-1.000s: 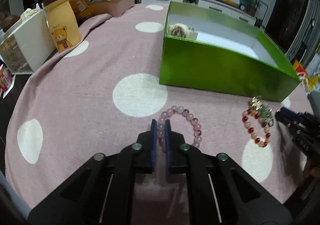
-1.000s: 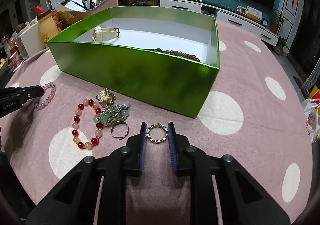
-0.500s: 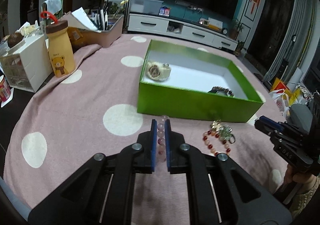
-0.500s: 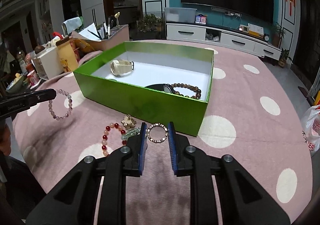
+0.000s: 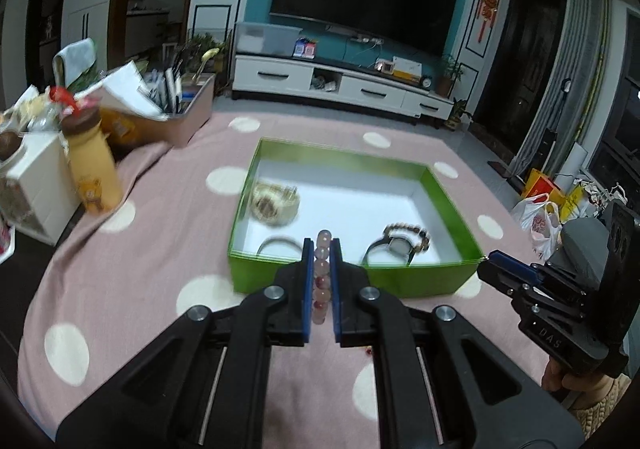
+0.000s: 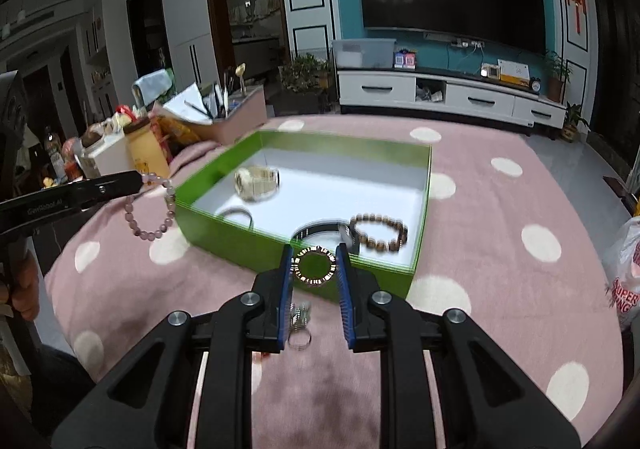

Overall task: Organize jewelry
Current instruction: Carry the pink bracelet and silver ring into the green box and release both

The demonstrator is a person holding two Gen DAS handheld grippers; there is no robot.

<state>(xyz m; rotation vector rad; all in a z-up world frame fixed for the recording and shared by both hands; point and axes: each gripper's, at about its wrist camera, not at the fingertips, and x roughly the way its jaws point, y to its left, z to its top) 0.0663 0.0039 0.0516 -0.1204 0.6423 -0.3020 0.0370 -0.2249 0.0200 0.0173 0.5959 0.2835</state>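
- Pink cloth with pale dots covers the counter (image 6: 500, 217), and the green box (image 6: 224, 225) sits in the middle of it, its long axis running away from us toward the television.
- Our left tool (image 5: 321, 249) is nearly shut on the pink bead bracelet (image 6: 152, 209); seen from the left wrist the beads stack edge-on between the blue pads, while the right wrist view shows the loop hanging freely below the tips, just outside the box's left wall.
- Our right tool (image 6: 314, 265) is partly closed on the metal ring (image 6: 314, 266), which faces us flat-on, pinched at its left and right edges.
- Both tools are up off the counter on the near side of the box; the box opening lies ahead of and below each one.
- We judge the ring nearer to the drop: it sits right at the near wall, so a short push forward would bring it over the floor of the box.
- The bracelet must travel rightward over the left wall.
- Inside the box we see a pale watch (image 6: 256, 181) at the far left and a brown bead bracelet (image 6: 380, 233) near the front right.
- A small silver ring (image 6: 300, 337) lies on the counter short of the box.
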